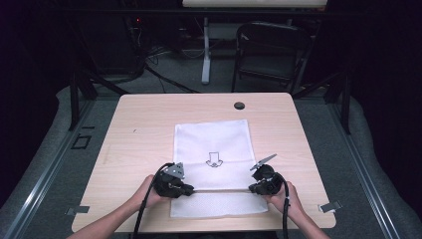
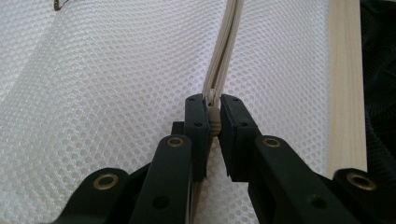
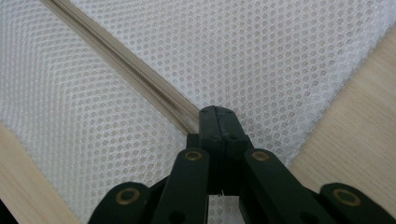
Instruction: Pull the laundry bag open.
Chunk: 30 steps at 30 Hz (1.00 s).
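A white mesh bag lies flat on the wooden table, with a small black arrow mark printed on it. A beige zipper runs across the bag near its front edge. My left gripper is at the zipper's left end, its jaws shut on the beige zipper slider; my left gripper points along the zipper. My right gripper is at the right end. In its own view, my right gripper is shut on the zipper tape.
A black grommet hole sits at the table's far edge. Behind the table stand a dark folding chair and a white post. Bare wood lies on both sides of the bag.
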Motion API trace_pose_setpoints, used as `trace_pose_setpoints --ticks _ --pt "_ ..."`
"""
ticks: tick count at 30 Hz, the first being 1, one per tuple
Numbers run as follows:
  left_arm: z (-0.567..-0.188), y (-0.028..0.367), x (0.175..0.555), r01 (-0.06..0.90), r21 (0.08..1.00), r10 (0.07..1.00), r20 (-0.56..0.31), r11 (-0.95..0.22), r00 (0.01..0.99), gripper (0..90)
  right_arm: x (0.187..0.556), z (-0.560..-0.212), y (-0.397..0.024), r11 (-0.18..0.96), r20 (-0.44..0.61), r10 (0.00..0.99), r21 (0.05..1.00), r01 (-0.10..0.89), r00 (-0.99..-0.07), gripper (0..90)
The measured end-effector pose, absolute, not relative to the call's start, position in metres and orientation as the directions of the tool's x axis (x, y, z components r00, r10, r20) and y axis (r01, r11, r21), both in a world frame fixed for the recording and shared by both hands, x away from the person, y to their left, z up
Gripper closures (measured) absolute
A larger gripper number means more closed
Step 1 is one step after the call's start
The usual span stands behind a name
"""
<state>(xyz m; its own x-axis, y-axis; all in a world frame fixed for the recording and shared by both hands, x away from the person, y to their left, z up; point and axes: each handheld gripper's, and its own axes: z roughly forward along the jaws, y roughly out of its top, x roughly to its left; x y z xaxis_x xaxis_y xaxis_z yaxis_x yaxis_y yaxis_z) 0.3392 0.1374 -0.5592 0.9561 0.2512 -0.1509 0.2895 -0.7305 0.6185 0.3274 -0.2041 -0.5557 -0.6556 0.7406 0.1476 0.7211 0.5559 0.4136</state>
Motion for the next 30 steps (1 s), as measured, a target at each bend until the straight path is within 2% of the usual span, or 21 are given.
trace_pose_setpoints --ticks 13,14,18,28,30 --pt "-0.56 0.169 0.341 0.341 0.613 0.322 -0.146 -0.713 0.936 81.9 0.327 -0.554 -0.208 0.572 0.136 0.742 0.381 0.726 -0.656 90.0" --pt "-0.559 0.174 0.341 0.348 0.612 0.33 -0.147 -0.71 0.932 81.9 0.326 -0.555 -0.208 0.547 0.148 0.752 0.404 0.734 -0.642 90.0" --pt "-0.559 0.185 0.338 0.361 0.616 0.344 -0.152 -0.7 0.927 81.9 0.326 -0.555 -0.21 0.56 0.142 0.745 0.396 0.728 -0.651 90.0" --pt "-0.56 0.186 0.337 0.372 0.623 0.354 -0.16 -0.688 0.921 81.6 0.324 -0.557 -0.21 0.535 0.159 0.749 0.427 0.729 -0.643 90.0" --pt "-0.56 0.186 0.336 0.376 0.624 0.354 -0.165 -0.685 0.92 81.1 0.326 -0.556 -0.213 0.566 0.156 0.73 0.409 0.716 -0.666 90.0"
